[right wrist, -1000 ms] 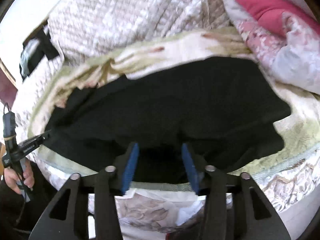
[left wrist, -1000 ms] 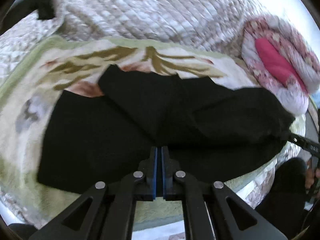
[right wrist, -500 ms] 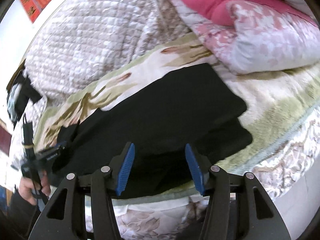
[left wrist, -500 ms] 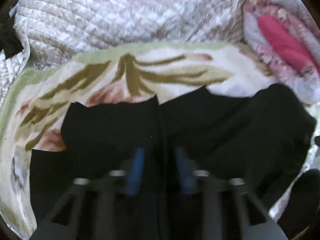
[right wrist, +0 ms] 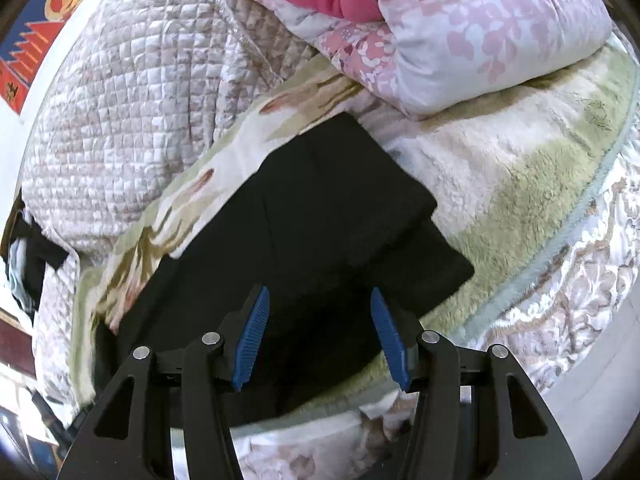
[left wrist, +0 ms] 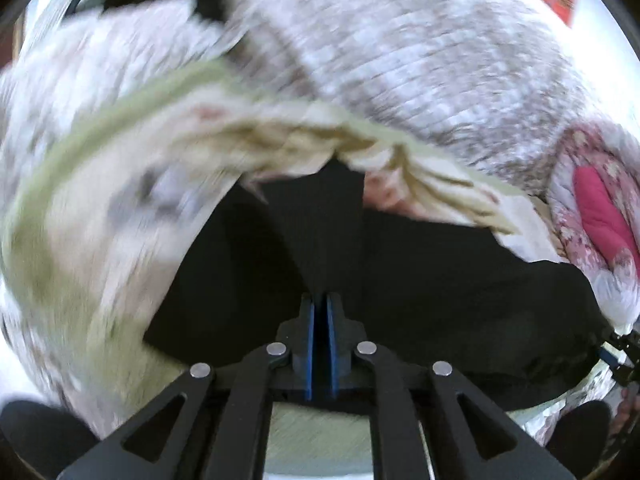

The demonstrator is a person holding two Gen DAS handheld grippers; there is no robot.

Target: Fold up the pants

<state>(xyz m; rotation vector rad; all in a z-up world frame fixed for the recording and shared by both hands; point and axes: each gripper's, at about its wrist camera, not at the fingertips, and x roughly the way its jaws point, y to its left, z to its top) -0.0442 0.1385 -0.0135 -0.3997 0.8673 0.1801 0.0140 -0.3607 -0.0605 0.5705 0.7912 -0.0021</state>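
Note:
Black pants (right wrist: 340, 216) lie folded over themselves on a cream and green fleece blanket (right wrist: 520, 168). In the right wrist view my right gripper (right wrist: 320, 312) is open, its blue pads (right wrist: 252, 336) spread just above the near part of the pants, holding nothing. In the left wrist view the pants (left wrist: 460, 288) fill the middle. My left gripper (left wrist: 320, 308) has its blue pads pressed together at the pants' near edge; a strip of black cloth runs up from the tips, so it looks shut on the pants. The view is blurred by motion.
A quilted grey-pink cover (right wrist: 132, 92) is heaped behind the blanket. A pink floral duvet with a red lining (right wrist: 460, 20) lies at the right. A patterned bedspread (right wrist: 560, 312) hangs over the bed's near edge. The other gripper shows at the far right of the left wrist view (left wrist: 618, 354).
My left gripper opened half a second ago, then shut again on the pants' near edge and moved. My right gripper stayed open and drew back to the right, showing the folded end.

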